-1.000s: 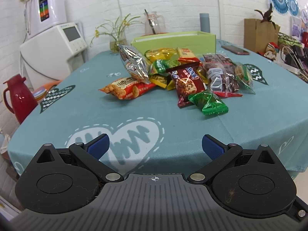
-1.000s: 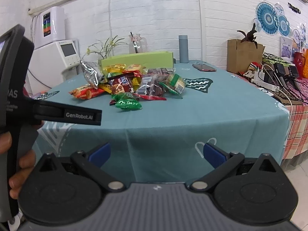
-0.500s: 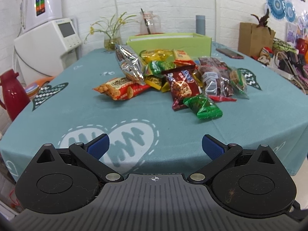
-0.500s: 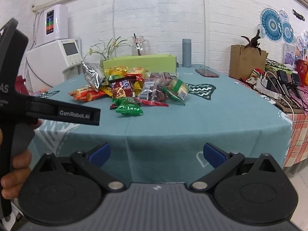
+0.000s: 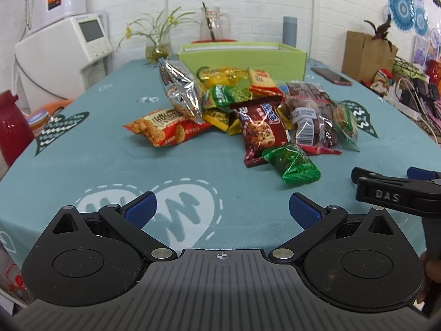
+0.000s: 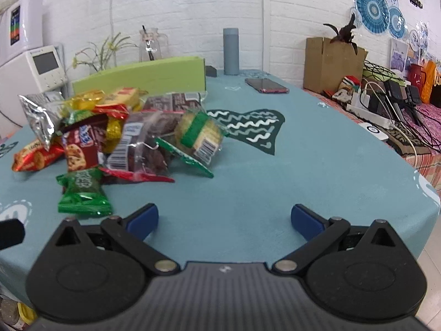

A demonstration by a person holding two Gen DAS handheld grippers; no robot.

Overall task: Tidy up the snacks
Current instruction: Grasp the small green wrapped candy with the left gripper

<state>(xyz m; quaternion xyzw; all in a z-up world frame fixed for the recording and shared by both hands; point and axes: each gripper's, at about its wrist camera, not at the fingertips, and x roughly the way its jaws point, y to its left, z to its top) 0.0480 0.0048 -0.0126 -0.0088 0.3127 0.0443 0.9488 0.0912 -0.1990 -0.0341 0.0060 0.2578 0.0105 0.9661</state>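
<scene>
Hovering low over the near edge of the worktop (image 5: 82, 165), the left gripper (image 5: 222, 209) has its jaws spread wide with nothing between them. The right gripper (image 6: 224, 219) hangs over the teal cloth in the same way, jaws apart and empty; in the left wrist view its black body shows at 3 o'clock.

One heap of snack packets lies near the middle of the worktop, at 12 o'clock from the left gripper and at 10 o'clock from the right. About a dozen packets can be counted, though overlaps make the exact number uncertain. One green packet (image 5: 292, 162) lies nearest, at the heap's front edge, touching one dark red chocolate-chip cookie packet (image 5: 260, 127). One orange-red biscuit packet (image 5: 165, 129) lies at the heap's 9 o'clock side, and one silver foil bag (image 5: 179, 91) leans tilted on top of it. One clear bag of dark pieces (image 5: 308, 115) sits at the 3 o'clock side, with one clear pack of pale cookies with a green band (image 6: 199, 131) just beside it.

One lime-green box (image 5: 242, 58) stands behind the heap at 12 o'clock, close to the rear packets. One phone (image 6: 266, 85) lies flat well apart, at 1 o'clock.
</scene>
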